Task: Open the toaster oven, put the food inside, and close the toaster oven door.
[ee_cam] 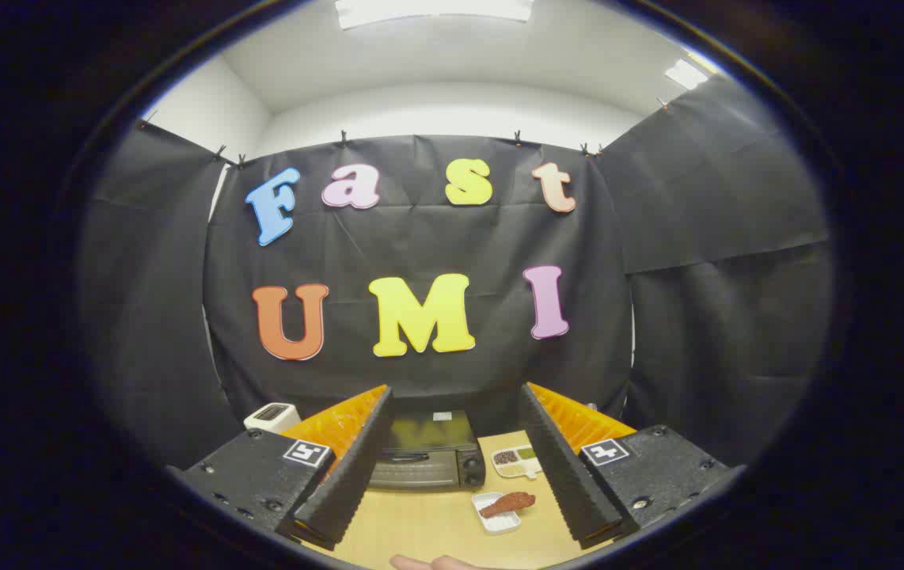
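While claw hangs spread, closed toaster oven beyond, food on small tray, sectioned dish beside.

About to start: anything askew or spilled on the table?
Only the food: it overhangs its small tray instead of lying in it. Oven shut, nothing spilled. Gripper open, well short of both.

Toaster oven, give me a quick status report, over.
Tool open, holding nothing. Toaster oven beyond the fingers, door shut. Food on small white tray on the table, short of the oven. Path to door open.
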`<state>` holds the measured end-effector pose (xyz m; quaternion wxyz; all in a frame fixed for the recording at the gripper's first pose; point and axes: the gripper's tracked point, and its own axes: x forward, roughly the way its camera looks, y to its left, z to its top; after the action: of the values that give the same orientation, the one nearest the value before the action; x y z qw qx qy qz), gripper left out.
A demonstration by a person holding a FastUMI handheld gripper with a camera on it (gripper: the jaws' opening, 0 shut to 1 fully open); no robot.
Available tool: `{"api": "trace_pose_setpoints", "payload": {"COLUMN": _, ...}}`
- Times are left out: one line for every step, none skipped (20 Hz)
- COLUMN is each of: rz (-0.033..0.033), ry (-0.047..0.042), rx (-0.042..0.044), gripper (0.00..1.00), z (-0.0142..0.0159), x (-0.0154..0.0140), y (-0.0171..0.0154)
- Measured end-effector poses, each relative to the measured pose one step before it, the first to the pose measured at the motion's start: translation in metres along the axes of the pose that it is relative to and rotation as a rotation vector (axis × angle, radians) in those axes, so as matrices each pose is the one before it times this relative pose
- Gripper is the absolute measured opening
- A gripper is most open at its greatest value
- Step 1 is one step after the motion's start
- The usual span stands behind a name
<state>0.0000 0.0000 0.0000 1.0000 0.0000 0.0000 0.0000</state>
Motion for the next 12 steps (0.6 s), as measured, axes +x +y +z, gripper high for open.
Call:
{"api": "trace_pose_setpoints", "payload": {"rz": 0.0024, "ry": -0.00406, "rx": -0.00298, "gripper": 1.0, "z": 0.00058, "x": -0.00041, "y": 0.00056}}
{"api": "trace_pose_setpoints", "payload": {"rz": -0.0001, "ry": -0.00134, "rx": -0.00217, "gripper": 1.0, "z": 0.00085, "x": 0.00028, "y": 0.00041}}
{"api": "trace_pose_setpoints", "payload": {"rz": 0.00199, "ry": -0.0027, "rx": 0.00063, "gripper": 1.0, "z": -0.00121, "x": -0.00005, "y": 0.00059}}
{"api": "trace_pose_setpoints", "payload": {"rz": 0.00339, "ry": -0.00601, "rx": 0.00171, "gripper": 1.0, "z": 0.00084, "x": 0.00015, "y": 0.0021}}
{"api": "trace_pose_setpoints", "payload": {"rz": -0.00049, "ry": -0.00385, "rx": -0.00171, "gripper": 1.0, "z": 0.00007, "x": 0.00077, "y": 0.00045}}
{"api": "trace_pose_setpoints", "payload": {"rz": -0.00363, "ry": -0.00722, "rx": -0.00426, "gripper": 1.0, "z": 0.00058, "x": 0.00076, "y": -0.00051}}
{"api": "trace_pose_setpoints", "payload": {"rz": -0.00409, "ry": -0.0022, "rx": -0.00625, "gripper": 1.0, "z": -0.00179, "x": 0.00222, "y": 0.00052}}
{"api": "trace_pose_setpoints", "payload": {"rz": -0.00386, "ry": -0.00453, "rx": -0.0051, "gripper": 1.0, "z": -0.0005, "x": 0.00092, "y": 0.00038}}
{"api": "trace_pose_setpoints", "payload": {"rz": -0.00208, "ry": -0.00184, "rx": -0.00266, "gripper": 1.0, "z": -0.00118, "x": 0.00197, "y": 0.00084}}
{"api": "trace_pose_setpoints", "payload": {"rz": -0.00263, "ry": -0.00027, "rx": -0.00001, "gripper": 1.0, "z": -0.00096, "x": 0.00116, "y": -0.00016}}
{"api": "trace_pose_setpoints", "payload": {"rz": -0.00443, "ry": 0.00044, "rx": 0.00018, "gripper": 1.0, "z": -0.00161, "x": 0.0012, "y": -0.0002}}
{"api": "trace_pose_setpoints", "payload": {"rz": -0.00015, "ry": -0.00124, "rx": -0.00014, "gripper": 1.0, "z": 0.0004, "x": 0.00257, "y": 0.00038}}
